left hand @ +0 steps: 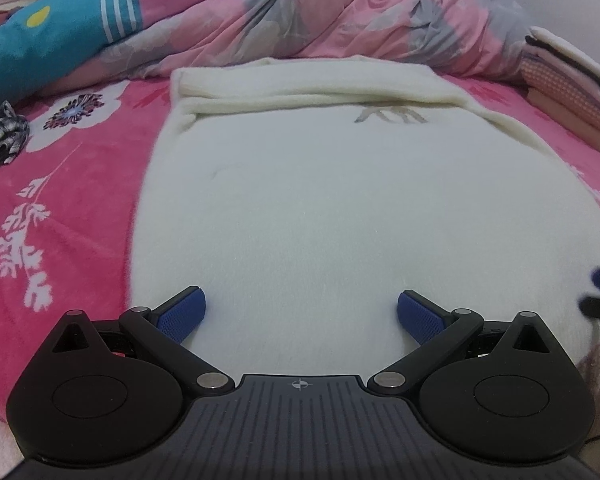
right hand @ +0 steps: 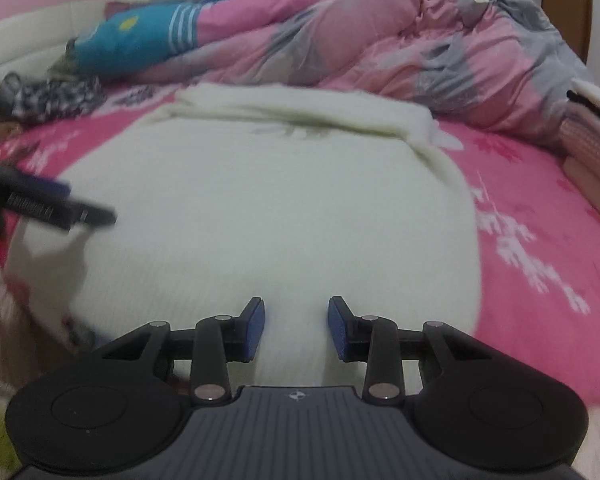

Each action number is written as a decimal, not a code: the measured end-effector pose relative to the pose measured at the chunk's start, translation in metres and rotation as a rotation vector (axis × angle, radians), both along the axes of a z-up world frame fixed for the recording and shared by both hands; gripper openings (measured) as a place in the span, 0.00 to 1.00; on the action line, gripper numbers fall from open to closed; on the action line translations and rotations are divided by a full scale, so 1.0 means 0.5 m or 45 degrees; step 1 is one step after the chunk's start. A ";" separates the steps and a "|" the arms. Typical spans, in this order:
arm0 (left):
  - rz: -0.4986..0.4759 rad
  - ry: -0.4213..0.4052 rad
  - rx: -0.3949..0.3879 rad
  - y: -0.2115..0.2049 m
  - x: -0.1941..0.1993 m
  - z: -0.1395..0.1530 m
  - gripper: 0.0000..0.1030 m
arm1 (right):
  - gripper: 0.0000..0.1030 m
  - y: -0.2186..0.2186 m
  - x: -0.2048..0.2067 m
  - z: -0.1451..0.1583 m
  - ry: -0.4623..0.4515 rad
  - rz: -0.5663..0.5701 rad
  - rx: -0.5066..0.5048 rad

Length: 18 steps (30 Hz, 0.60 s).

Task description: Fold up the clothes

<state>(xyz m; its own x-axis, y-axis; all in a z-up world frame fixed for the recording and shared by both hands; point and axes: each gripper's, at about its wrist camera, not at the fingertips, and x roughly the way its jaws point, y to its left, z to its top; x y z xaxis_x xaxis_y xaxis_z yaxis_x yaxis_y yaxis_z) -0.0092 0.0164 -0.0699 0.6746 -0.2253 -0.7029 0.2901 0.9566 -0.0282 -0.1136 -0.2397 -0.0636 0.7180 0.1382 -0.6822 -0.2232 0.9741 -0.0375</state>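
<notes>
Two grippers sit low at the near hem of a cream sweater [left hand: 300,200] spread flat on a pink flowered bedspread [left hand: 60,208]. The left gripper [left hand: 301,314] has its blue pads [left hand: 182,314] spread wide apart with only knit between them, gripping nothing. The right gripper [right hand: 296,328] has its pads [right hand: 256,330] closer together but with a clear gap, the hem lying between them unpinched as far as the blurred view shows. Both point along the garment's length toward the far end, which suits taking the near edge at two spaced points so the cloth lifts evenly rather than bunching. At the far end the sleeves [left hand: 312,88] already lie folded across the chest in a band, above a faint grey motif [left hand: 392,114], so the sweater looks narrowed into a rectangle; that fits a fold in the middle of its course. There is no basket or box in view: the nearest thing to a store is a stack of folded fabrics [left hand: 572,92] at the far right edge of the bed, holding checked pink and cream layers. A rumpled pink and grey duvet [left hand: 320,12], a blue cushion [left hand: 60,32] and a dark checked garment [left hand: 0,136] at the left lie apart from the sweater.
</notes>
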 end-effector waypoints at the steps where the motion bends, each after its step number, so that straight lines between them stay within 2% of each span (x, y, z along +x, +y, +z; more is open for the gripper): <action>1: -0.003 -0.002 0.000 0.001 -0.001 0.000 1.00 | 0.36 -0.001 -0.007 0.004 0.028 0.005 -0.008; 4: -0.012 -0.006 -0.001 0.004 -0.004 0.000 1.00 | 0.36 0.008 -0.009 0.034 0.038 0.036 -0.047; 9: -0.027 -0.001 0.002 0.010 -0.010 0.002 1.00 | 0.36 0.045 0.068 0.073 -0.078 0.080 -0.004; 13: -0.045 0.016 0.028 0.020 -0.024 0.006 1.00 | 0.36 0.083 0.122 0.046 -0.054 0.133 0.029; 15: -0.063 0.028 0.052 0.029 -0.038 0.008 1.00 | 0.36 0.098 0.126 0.017 -0.005 0.143 0.002; 18: -0.124 0.048 0.118 0.036 -0.065 0.014 1.00 | 0.37 0.094 0.115 0.008 -0.016 0.127 0.015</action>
